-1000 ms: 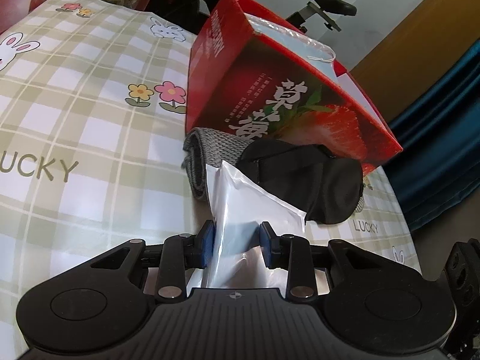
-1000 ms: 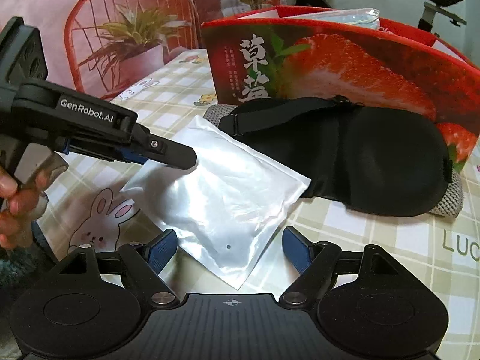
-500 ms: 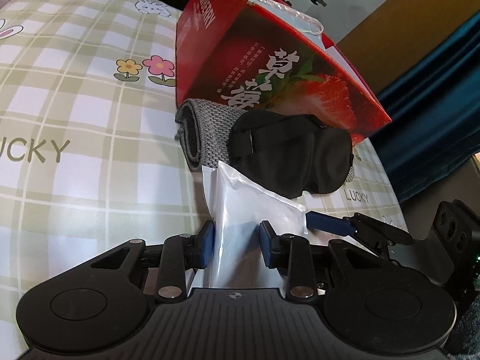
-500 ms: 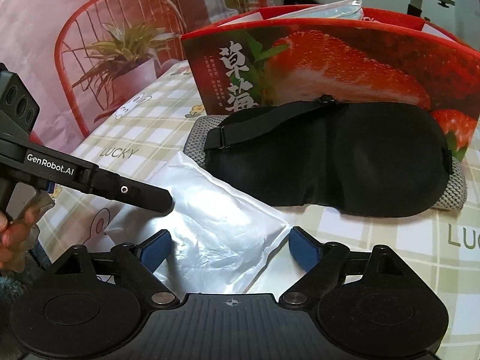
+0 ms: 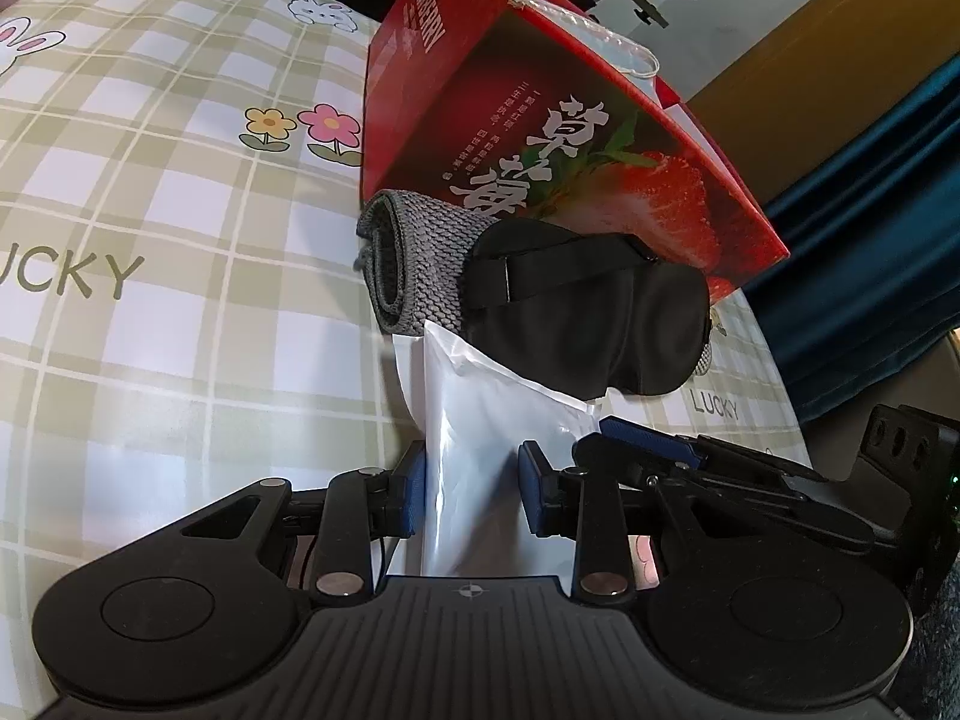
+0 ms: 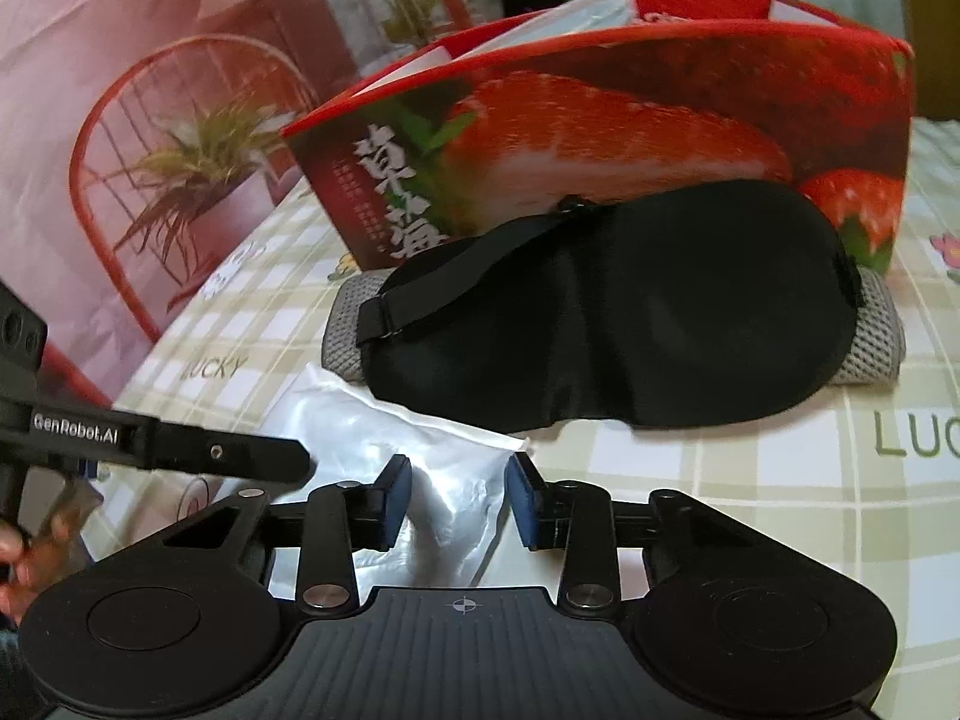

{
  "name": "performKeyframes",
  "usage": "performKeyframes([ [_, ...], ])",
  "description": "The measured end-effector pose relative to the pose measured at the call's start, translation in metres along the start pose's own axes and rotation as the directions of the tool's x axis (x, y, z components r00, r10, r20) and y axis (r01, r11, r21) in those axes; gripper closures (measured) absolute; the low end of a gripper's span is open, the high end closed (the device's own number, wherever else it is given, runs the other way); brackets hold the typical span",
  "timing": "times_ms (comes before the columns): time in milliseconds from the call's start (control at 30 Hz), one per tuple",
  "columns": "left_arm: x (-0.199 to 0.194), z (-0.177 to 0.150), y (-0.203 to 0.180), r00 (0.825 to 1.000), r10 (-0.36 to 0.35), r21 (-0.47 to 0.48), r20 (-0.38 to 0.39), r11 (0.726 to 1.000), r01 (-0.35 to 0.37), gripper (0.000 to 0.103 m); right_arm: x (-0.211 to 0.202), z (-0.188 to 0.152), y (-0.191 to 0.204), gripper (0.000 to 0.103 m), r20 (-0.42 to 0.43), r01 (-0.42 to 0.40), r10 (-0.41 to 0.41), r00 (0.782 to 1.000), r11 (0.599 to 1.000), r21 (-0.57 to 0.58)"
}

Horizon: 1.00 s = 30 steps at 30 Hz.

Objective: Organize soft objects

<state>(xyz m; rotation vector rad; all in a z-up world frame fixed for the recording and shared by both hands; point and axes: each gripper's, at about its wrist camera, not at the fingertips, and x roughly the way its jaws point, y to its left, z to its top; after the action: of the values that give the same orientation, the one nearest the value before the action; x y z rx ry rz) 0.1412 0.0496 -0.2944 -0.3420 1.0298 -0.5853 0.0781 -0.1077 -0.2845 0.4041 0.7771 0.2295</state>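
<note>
Left wrist view: the left claw (image 5: pixel 471 489) pinches one end of a white plastic pouch (image 5: pixel 480 420), smooth and slightly puffy, standing on edge between its pads. The right claw (image 6: pixel 457 498) is closing over the pouch's crinkled far corner. Both should grip only the film's edge and lift together to avoid tearing it. Just beyond, a black padded eye mask (image 6: pixel 612 324) drapes a grey knitted roll (image 5: pixel 414 258), against a glossy red strawberry box (image 6: pixel 600 120) on the checked surface (image 5: pixel 150 240).
</note>
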Motion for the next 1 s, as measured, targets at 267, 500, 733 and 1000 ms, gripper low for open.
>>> performKeyframes([
  [267, -0.004, 0.006, -0.014, 0.999, -0.013, 0.070, 0.046, 0.998, 0.009, 0.071, 0.000, 0.006, -0.007, 0.075, 0.028, 0.008, -0.008, 1.000, 1.000, 0.027],
  [500, 0.004, 0.008, -0.018, 0.999, 0.013, 0.103, 0.031, 0.995, -0.016, 0.071, 0.001, 0.010, -0.009, 0.073, 0.034, 0.007, -0.008, 0.999, 1.000, 0.023],
  [733, 0.002, 0.005, -0.008, 0.999, 0.038, 0.075, 0.021, 0.996, -0.039, 0.071, -0.003, 0.004, -0.007, 0.069, -0.015, 0.028, -0.027, 1.000, 0.999, 0.029],
  [1000, 0.001, 0.001, -0.005, 0.999, 0.052, 0.079, 0.014, 0.996, -0.053, 0.064, 0.002, 0.004, 0.002, 0.069, -0.049, 0.058, -0.058, 0.997, 0.998, -0.010],
])
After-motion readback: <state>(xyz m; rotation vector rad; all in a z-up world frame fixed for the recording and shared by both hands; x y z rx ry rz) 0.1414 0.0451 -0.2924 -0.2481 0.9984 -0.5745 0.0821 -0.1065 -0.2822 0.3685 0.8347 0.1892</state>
